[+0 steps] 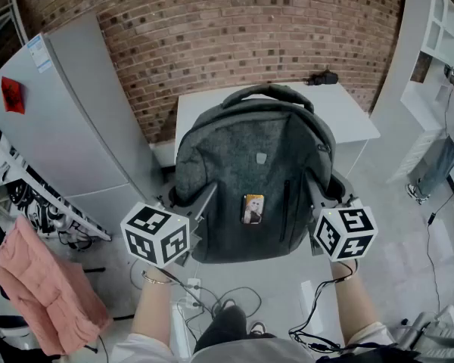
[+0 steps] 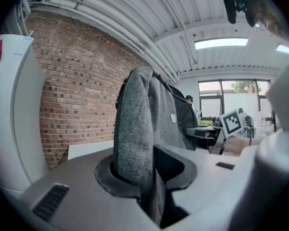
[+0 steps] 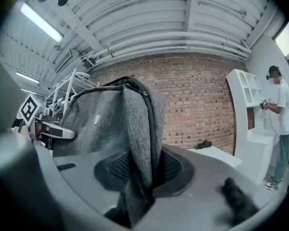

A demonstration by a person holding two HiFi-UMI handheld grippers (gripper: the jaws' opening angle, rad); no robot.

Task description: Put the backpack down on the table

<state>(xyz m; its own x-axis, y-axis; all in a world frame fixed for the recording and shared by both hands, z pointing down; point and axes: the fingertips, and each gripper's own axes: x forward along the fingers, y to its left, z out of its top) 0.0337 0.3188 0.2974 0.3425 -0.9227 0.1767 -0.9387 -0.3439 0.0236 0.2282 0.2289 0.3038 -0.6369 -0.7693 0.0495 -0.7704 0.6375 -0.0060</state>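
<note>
– Out in front of the bench (image 1: 346, 116), the backpack (image 1: 250, 180) hangs upright in the air, not yet over the top. What holds it?

– Only cloth. The left gripper (image 2: 147, 174) has its fingers (image 2: 176, 166) pinching a fold of grey fabric at one side. The right gripper (image 3: 143, 172) pinches a like fold at the other side. Neither has a strap or the handle.

– So the worry is slip?

– Yes. I judge a thin fold can creep out under the bag's weight. If one side lets go, the backpack would swing on the other and likely drop to the floor (image 1: 408, 255), where cables (image 1: 238, 292) lie.

– And the bench itself?

– I cannot tell how the bag's bottom stands against the near edge. Carried forward too low, it could catch there and be tugged out of the fingers. Set down too close to that edge, it may topple back off.

– Anything on top?

– A small black thing (image 1: 323, 77) at the far edge, well apart from where the bag would likely land.
</note>
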